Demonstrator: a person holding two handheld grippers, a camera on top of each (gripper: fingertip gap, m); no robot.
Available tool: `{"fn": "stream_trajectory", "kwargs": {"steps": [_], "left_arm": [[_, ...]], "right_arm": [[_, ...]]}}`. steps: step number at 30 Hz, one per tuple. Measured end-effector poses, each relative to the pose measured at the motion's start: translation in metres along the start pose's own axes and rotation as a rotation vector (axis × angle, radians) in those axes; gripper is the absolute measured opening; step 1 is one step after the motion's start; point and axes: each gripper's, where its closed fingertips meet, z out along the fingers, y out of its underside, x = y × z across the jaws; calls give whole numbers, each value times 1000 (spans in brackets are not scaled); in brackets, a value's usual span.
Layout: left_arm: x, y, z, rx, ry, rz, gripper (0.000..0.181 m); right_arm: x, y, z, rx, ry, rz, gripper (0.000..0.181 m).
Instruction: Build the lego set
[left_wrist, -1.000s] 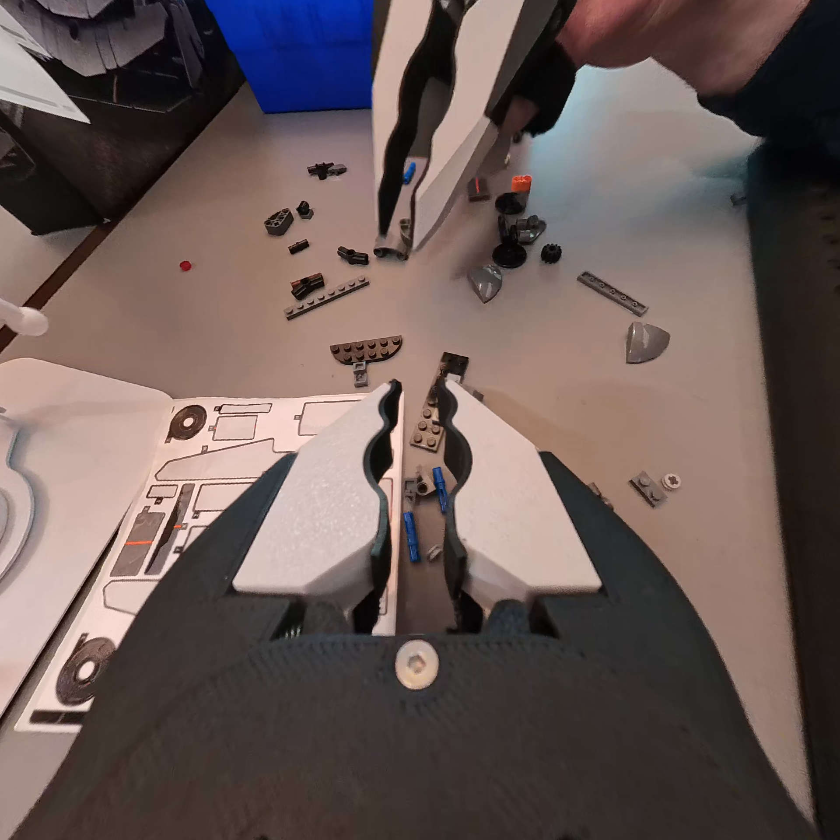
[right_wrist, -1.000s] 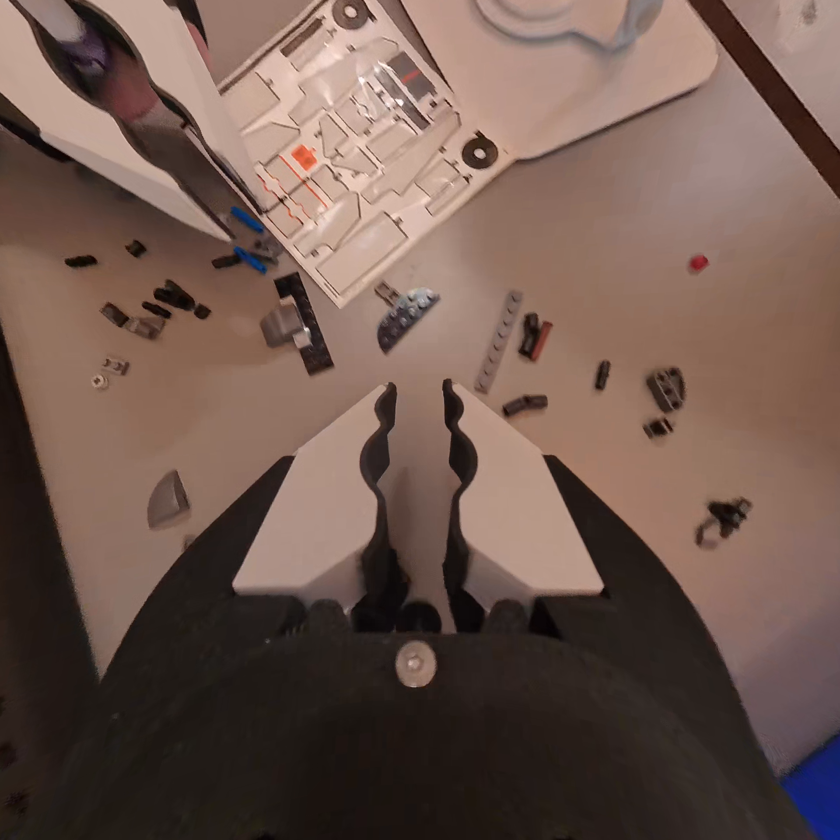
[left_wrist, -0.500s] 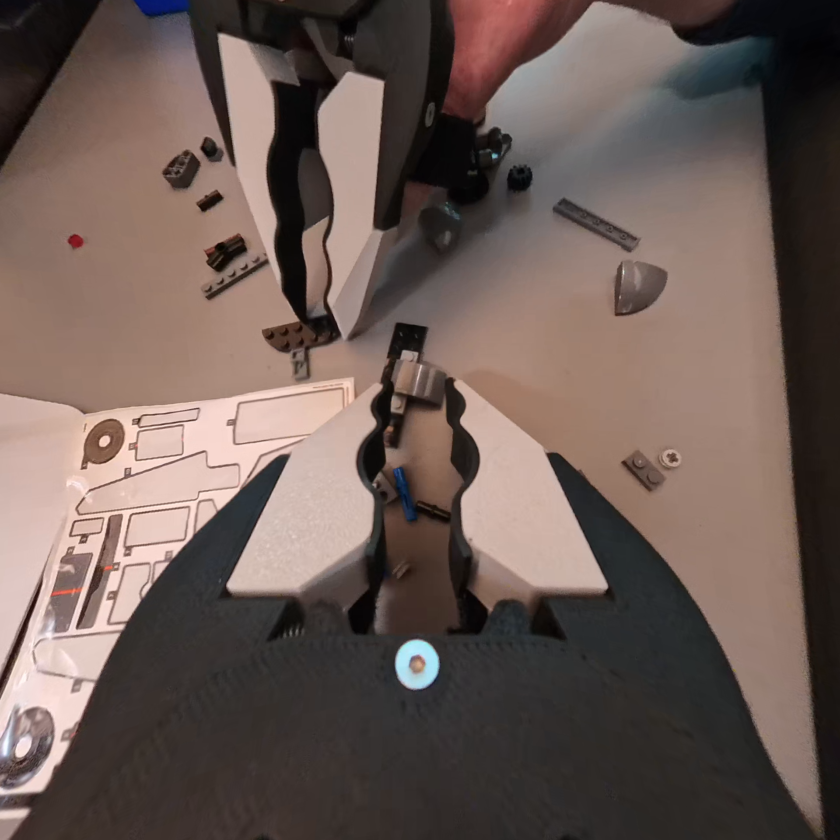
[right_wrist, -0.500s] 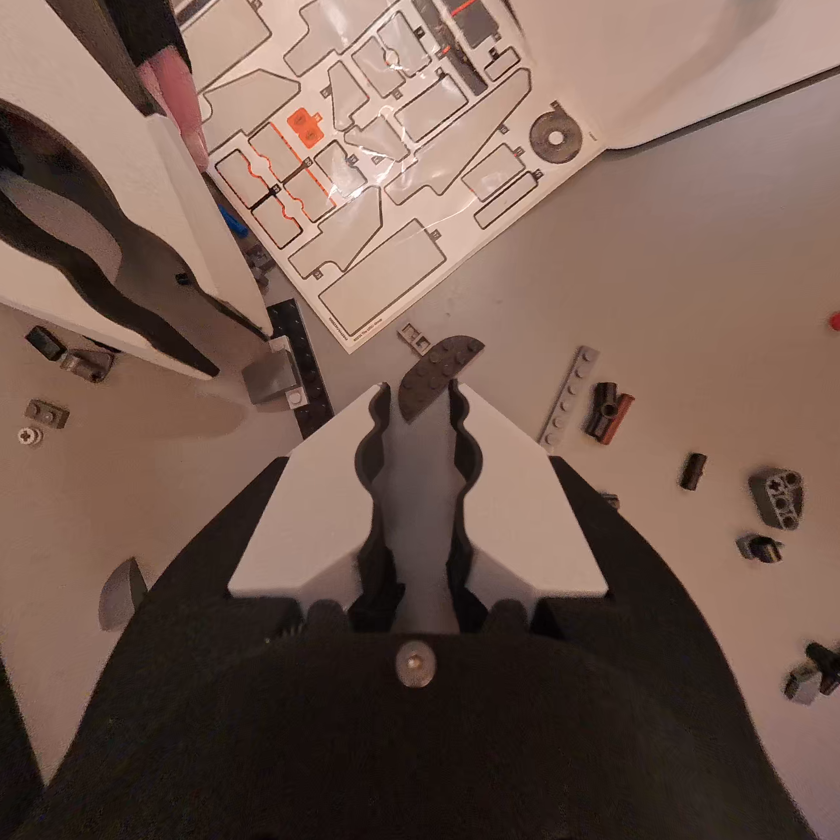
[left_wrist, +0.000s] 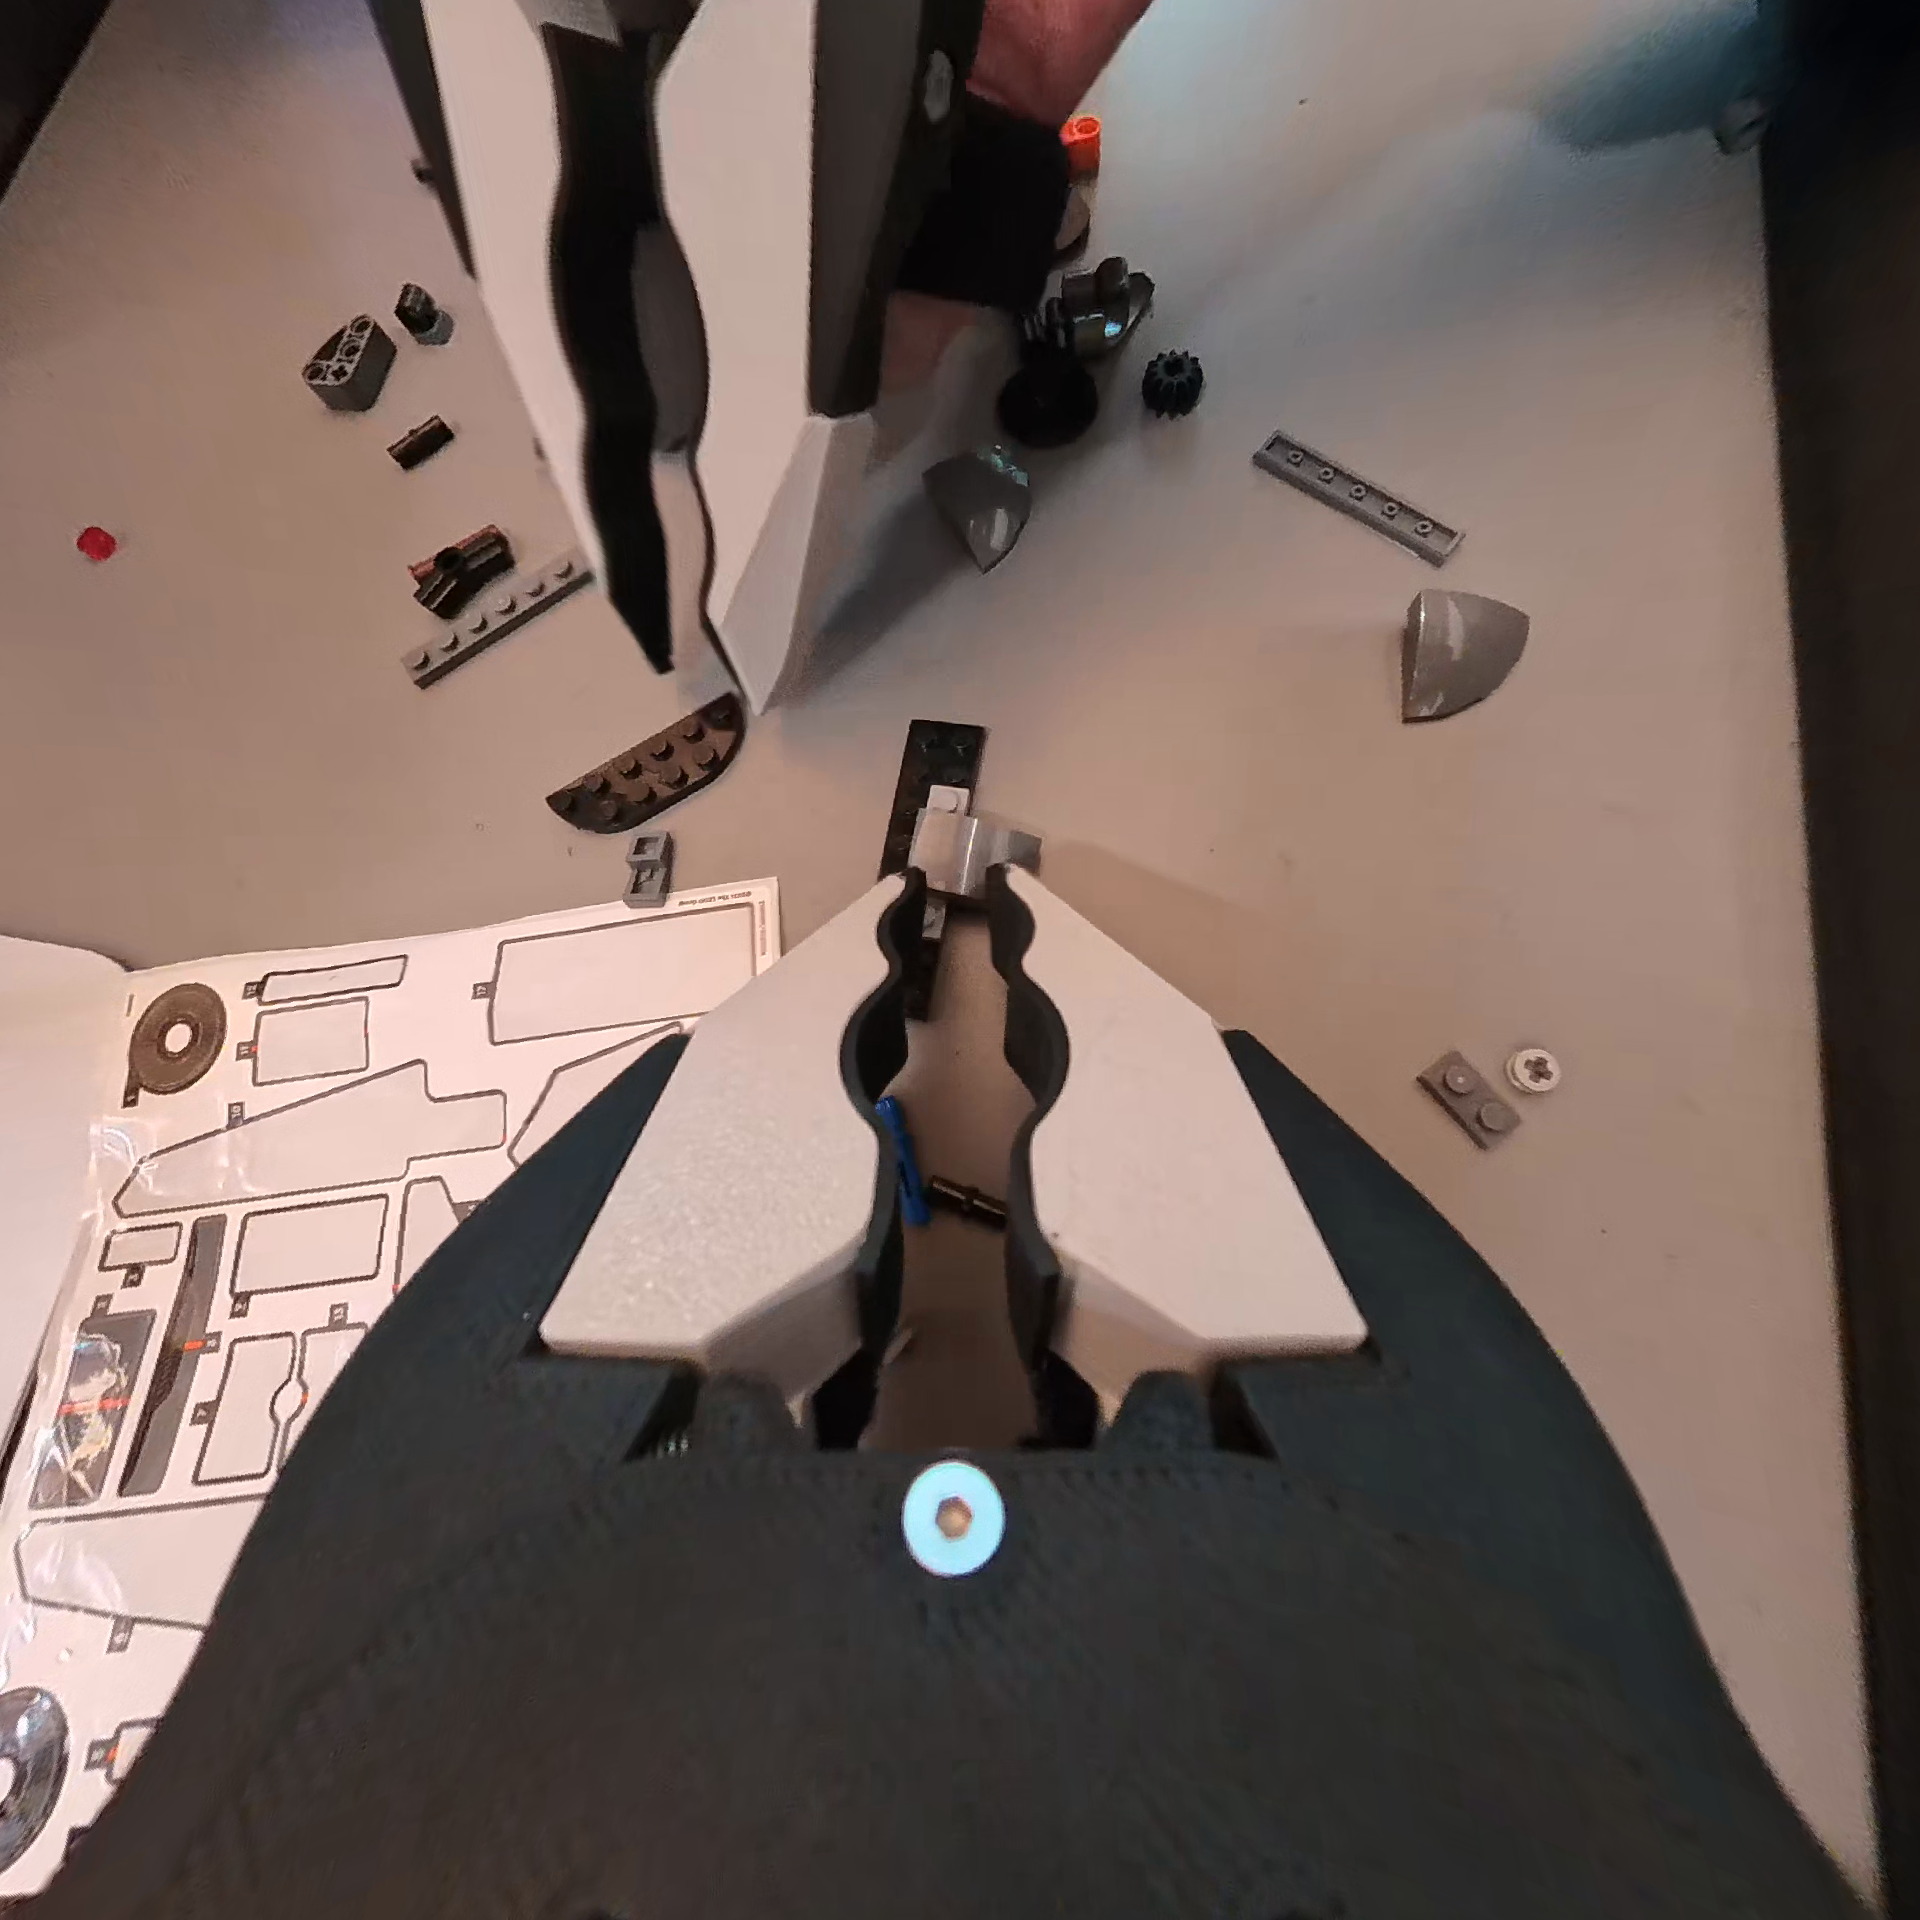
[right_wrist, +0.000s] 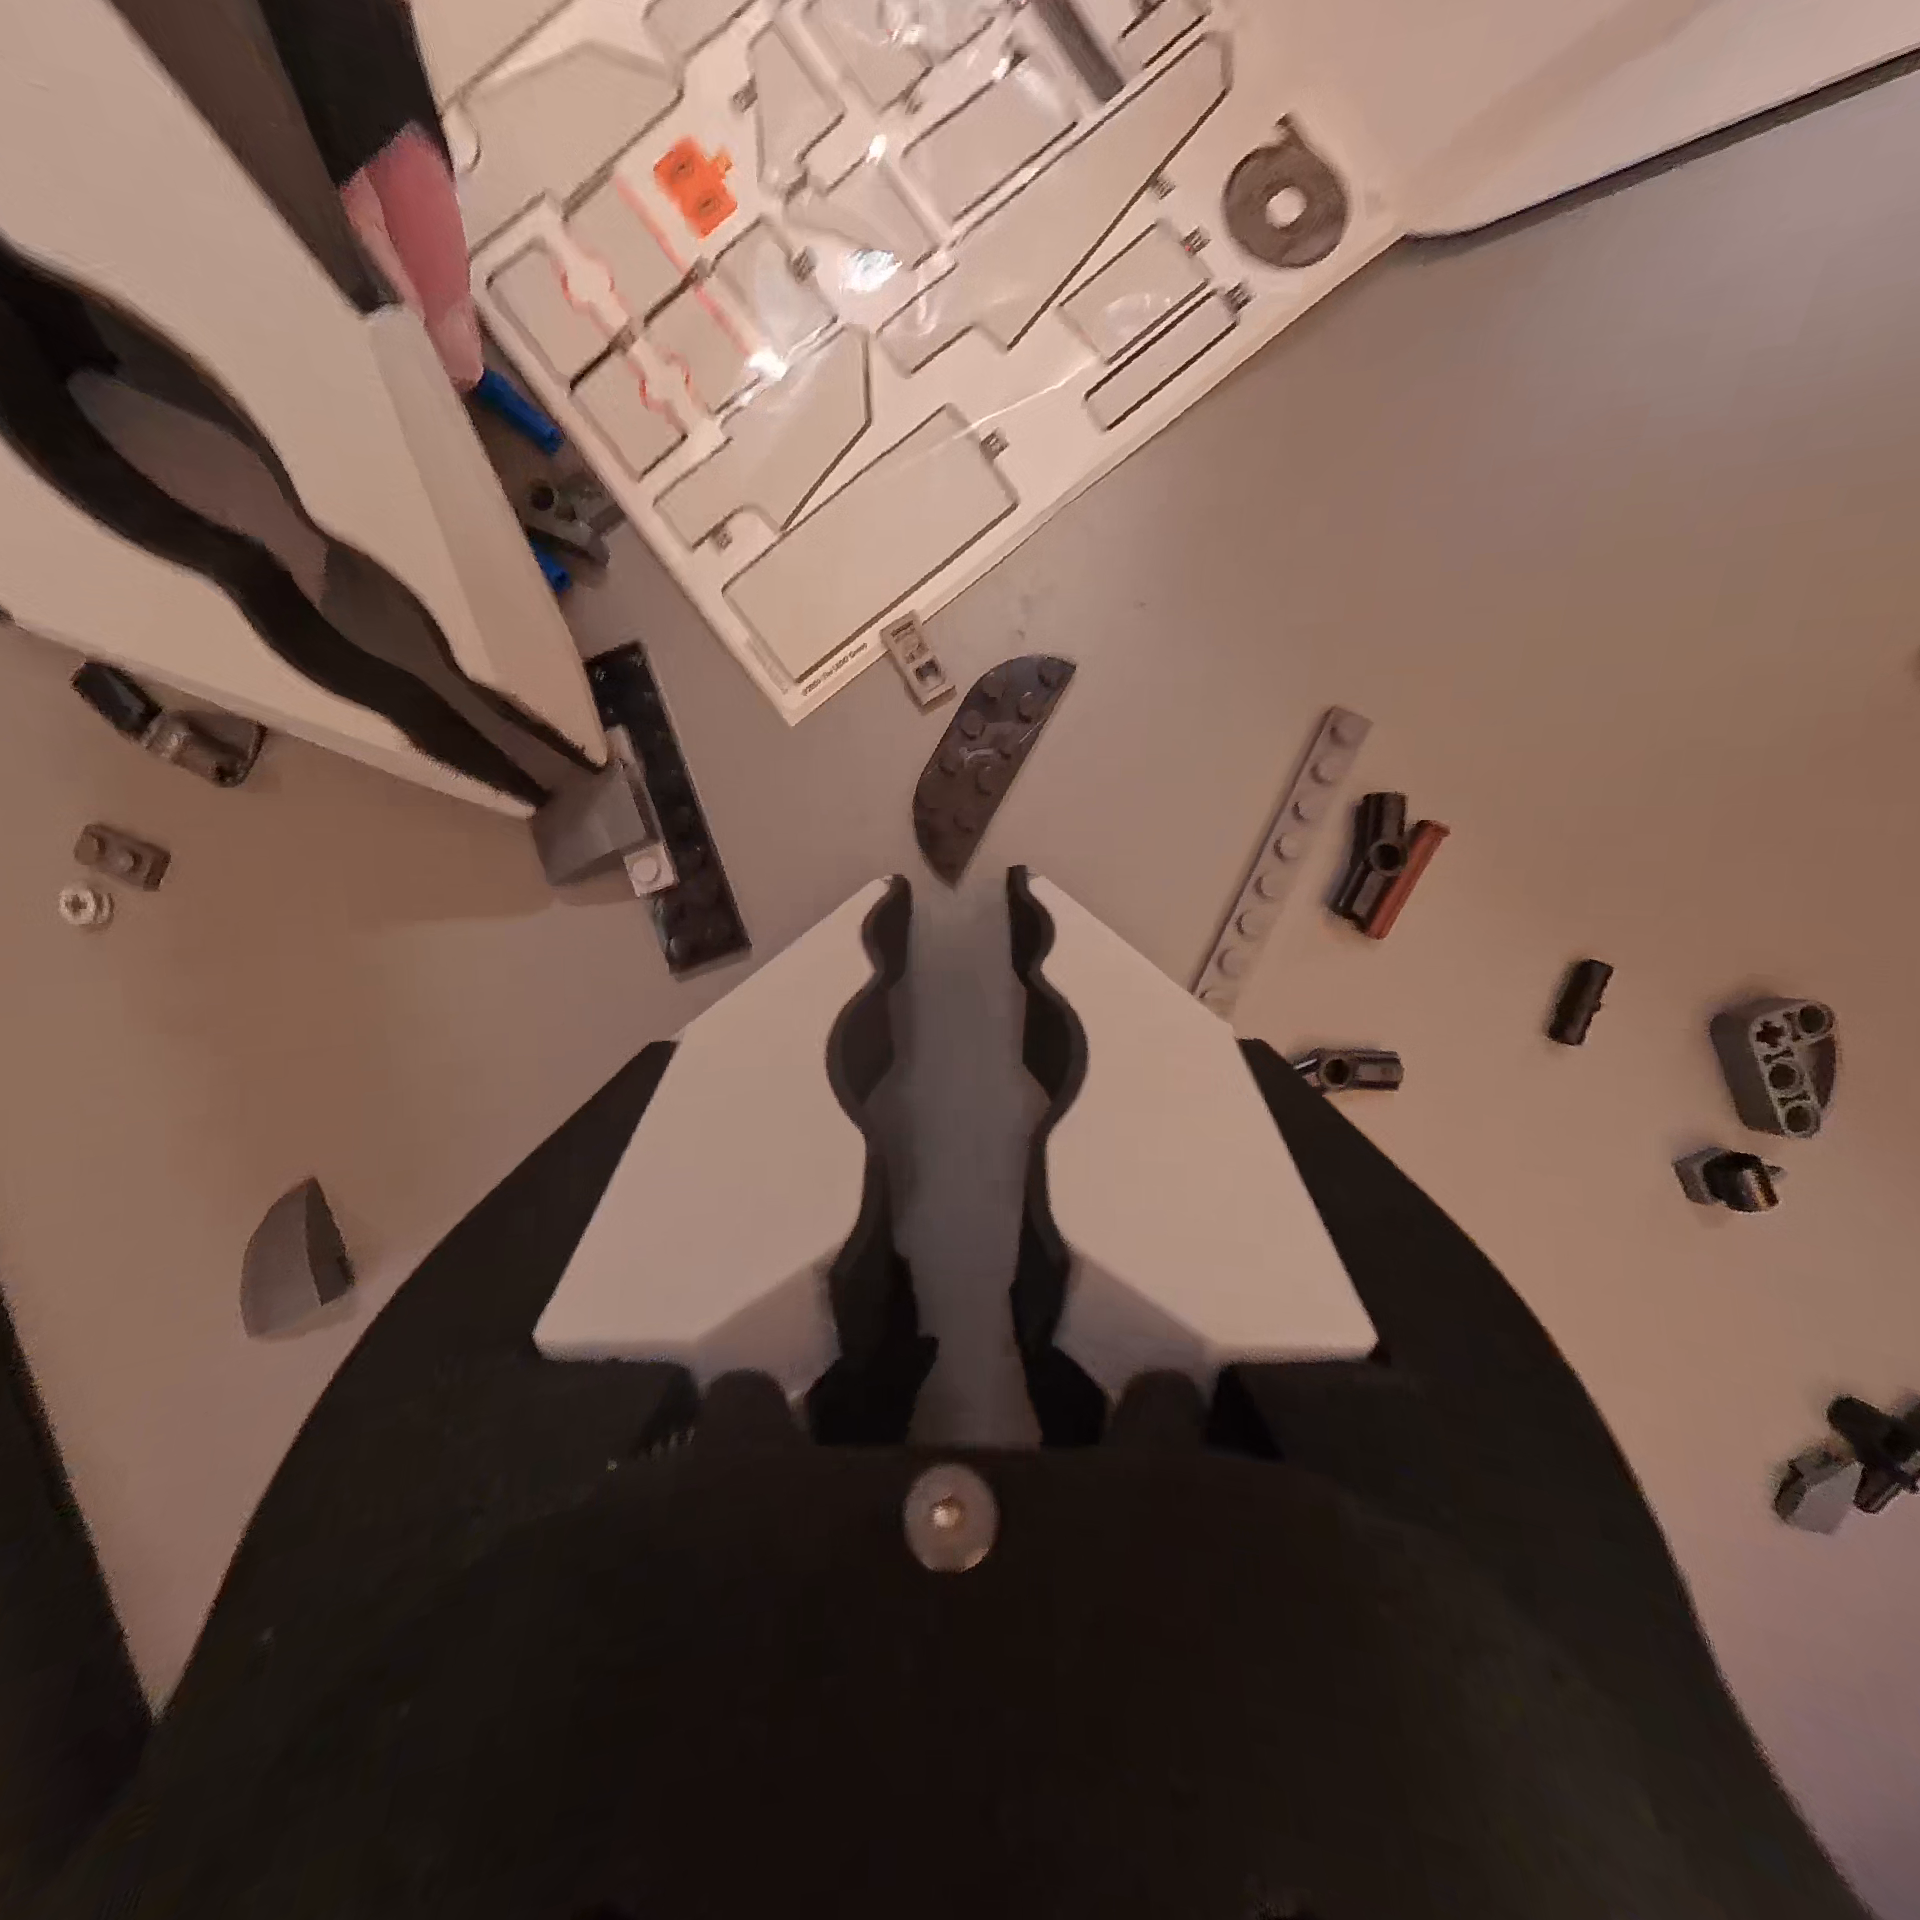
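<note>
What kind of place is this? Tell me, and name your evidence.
Probably an indoor hobby or work table: a plain grey tabletop scattered with small loose grey and black plastic bricks, plus a white sticker sheet lying flat beside them.

A: What's moving on the left side?

B: The left tongs (left_wrist: 951, 883) are sliding forward off the sticker sheet (left_wrist: 364, 1039), and their tips are now closing in on the light grey curved brick (left_wrist: 961, 847) that sits on the long black plate (left_wrist: 940, 758). They may be touching it, but the blur makes that hard to tell.

A: And the right?

B: The right tongs (right_wrist: 956, 883) are swinging in from the far pieces. Half a second back the dark half-round plate (right_wrist: 987, 769) was between their tips. Now they are backing off, and the plate is lying just beyond them.
</note>
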Motion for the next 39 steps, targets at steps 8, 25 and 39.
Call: {"fn": "stream_trajectory", "kwargs": {"steps": [8,25,39], "left_arm": [[6,-3,4,-8,17,8,22],[8,-3,5,-9,25,22,7],[13,-3,15,-42,40,92,36]], "right_arm": [[4,-9,12,6,46,32,25],[-7,15,-4,-76,-30,-45,12],[-23,34,-16,-134,-99,-93,12]]}}
